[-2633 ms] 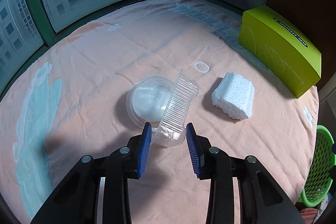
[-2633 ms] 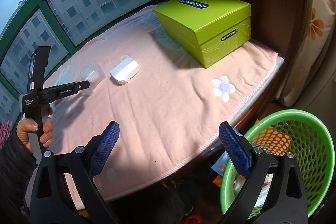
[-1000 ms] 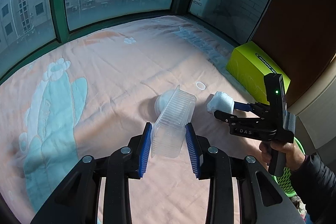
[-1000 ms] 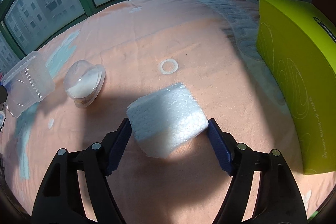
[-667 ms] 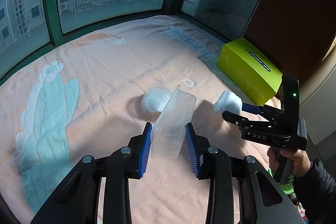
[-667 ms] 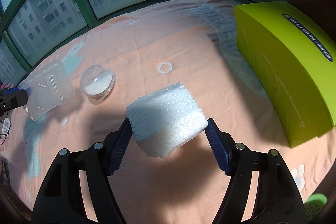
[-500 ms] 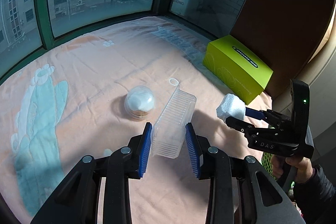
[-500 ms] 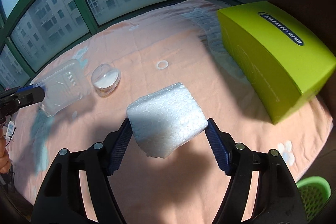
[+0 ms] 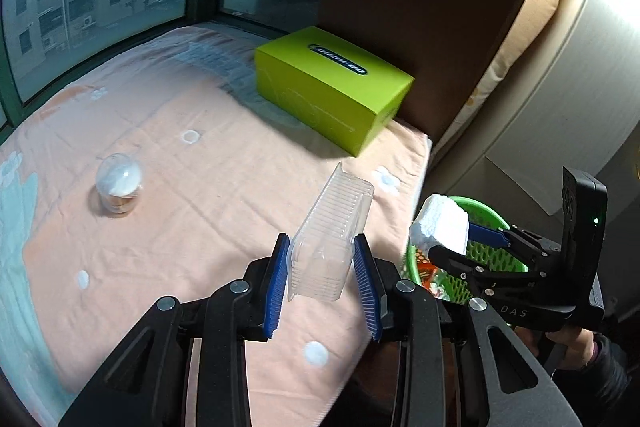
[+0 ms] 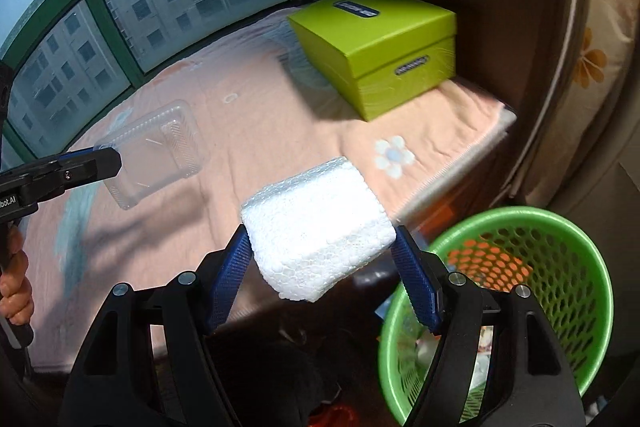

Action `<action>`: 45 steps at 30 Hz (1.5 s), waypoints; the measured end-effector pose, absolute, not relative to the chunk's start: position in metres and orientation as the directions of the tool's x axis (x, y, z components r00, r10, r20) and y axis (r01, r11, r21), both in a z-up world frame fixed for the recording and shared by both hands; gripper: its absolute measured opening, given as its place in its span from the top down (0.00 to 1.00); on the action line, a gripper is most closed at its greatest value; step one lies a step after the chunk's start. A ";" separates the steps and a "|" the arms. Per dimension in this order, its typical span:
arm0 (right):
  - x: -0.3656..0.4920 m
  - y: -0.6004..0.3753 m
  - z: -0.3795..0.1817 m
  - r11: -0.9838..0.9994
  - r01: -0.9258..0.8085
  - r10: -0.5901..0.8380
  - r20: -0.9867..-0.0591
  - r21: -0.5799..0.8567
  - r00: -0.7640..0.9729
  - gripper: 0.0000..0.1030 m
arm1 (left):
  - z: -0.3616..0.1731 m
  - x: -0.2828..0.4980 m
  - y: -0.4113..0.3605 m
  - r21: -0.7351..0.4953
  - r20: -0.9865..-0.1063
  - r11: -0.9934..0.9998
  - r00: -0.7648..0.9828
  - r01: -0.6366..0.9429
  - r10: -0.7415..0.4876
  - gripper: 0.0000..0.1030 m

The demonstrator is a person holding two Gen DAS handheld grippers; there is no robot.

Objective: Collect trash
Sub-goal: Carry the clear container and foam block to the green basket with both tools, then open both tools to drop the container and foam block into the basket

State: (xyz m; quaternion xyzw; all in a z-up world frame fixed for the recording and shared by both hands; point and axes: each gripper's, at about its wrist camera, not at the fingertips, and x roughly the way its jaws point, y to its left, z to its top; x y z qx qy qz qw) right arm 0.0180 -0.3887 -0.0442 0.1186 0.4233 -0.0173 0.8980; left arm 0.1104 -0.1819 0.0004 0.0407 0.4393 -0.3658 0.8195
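Observation:
My left gripper [image 9: 321,267] is shut on a clear plastic clamshell box [image 9: 330,239], held above the pink blanket near its right edge; the box also shows in the right wrist view [image 10: 154,151]. My right gripper [image 10: 320,263] is shut on a white foam block [image 10: 316,223], held in the air just past the blanket's edge, left of the green trash basket [image 10: 560,227]. The foam block [image 9: 442,225] and the basket [image 9: 492,259] also show in the left wrist view. A clear domed cup [image 9: 118,183] with white contents stands on the blanket at the left.
A lime green box [image 9: 332,87] sits at the back right of the blanket, against a brown panel. A small white ring [image 9: 191,136] lies on the blanket. Windows run along the back. The basket holds some trash. A curtain hangs at the right.
Both grippers have swung right toward the basket, each carrying its item. The foam block went from over the blanket to beside the basket's rim. The domed cup stayed on the blanket.

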 end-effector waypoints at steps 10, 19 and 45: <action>-0.061 -0.448 -0.059 0.936 0.305 -0.050 -0.793 0.175 0.607 0.31 | -0.009 0.063 -0.259 -0.270 -0.757 0.620 0.235 0.737 -0.609 0.69; -0.102 -0.483 -0.063 0.904 0.395 -0.114 -0.799 0.163 0.590 0.30 | -0.020 0.037 -0.309 -0.276 -0.775 0.565 0.168 0.777 -0.609 0.69; -0.147 -0.524 -0.056 0.844 0.496 -0.171 -0.777 0.202 0.606 0.21 | -0.056 0.012 -0.372 -0.275 -0.819 0.511 0.080 0.815 -0.568 0.69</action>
